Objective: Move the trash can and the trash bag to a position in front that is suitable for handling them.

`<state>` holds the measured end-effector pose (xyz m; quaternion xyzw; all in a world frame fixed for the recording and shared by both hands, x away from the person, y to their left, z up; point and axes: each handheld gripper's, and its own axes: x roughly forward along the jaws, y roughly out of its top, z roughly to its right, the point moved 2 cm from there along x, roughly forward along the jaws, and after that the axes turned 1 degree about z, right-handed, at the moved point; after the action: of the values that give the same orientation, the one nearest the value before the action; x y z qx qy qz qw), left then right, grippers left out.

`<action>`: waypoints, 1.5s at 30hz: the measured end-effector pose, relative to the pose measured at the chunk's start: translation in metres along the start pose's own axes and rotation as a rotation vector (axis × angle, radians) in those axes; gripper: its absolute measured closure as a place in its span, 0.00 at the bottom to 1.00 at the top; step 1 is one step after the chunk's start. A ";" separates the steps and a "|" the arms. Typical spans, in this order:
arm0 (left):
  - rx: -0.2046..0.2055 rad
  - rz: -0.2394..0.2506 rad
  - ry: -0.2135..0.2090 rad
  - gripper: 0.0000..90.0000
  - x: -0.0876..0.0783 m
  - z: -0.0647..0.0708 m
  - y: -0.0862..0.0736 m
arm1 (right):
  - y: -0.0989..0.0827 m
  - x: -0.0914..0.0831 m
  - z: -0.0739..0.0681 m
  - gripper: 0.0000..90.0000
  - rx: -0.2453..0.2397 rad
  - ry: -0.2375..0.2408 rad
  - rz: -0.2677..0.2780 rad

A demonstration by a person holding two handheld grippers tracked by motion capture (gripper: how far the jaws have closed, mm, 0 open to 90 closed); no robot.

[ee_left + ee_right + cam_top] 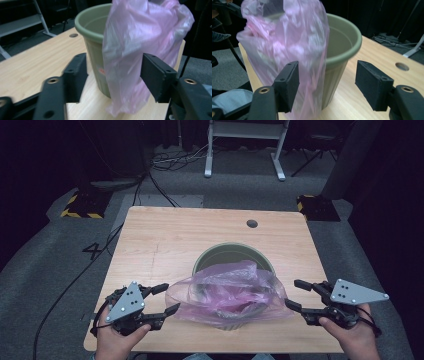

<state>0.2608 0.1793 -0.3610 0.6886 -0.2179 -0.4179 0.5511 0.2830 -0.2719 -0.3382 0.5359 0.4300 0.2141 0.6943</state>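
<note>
Flanking the bin point(233, 265) on the worktop point(150, 245), we hold the left tool point(167, 299) and right tool point(296, 295) released — the pink bag point(227, 295) drapes its near rim, half lined, ready for regripping.

Pink plastic bag point(231, 292) draped over near rim, upright green bin point(220, 254)

A bin point(233, 255) stands on the bench point(160, 240), with a plastic bag point(227, 292) draped over its near rim. The left tool point(162, 299) lies just left of the bag, the right tool point(296, 295) just right. Beyond the bin, a hole point(252, 223) sits in the benchtop.
</note>
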 end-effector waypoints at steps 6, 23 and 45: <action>0.004 0.014 0.000 0.76 0.009 -0.003 0.019 | 0.021 0.013 -0.002 0.42 -0.032 0.043 0.010; 0.012 -0.050 0.069 1.00 0.042 -0.036 0.029 | 0.040 0.051 0.023 1.00 -0.094 0.036 -0.079; -0.053 -0.086 0.092 1.00 0.078 -0.067 0.029 | 0.038 0.071 0.060 0.75 -0.017 -0.052 -0.075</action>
<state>0.3638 0.1502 -0.3572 0.7010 -0.1516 -0.4147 0.5601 0.3773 -0.2392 -0.3260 0.5190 0.4299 0.1773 0.7172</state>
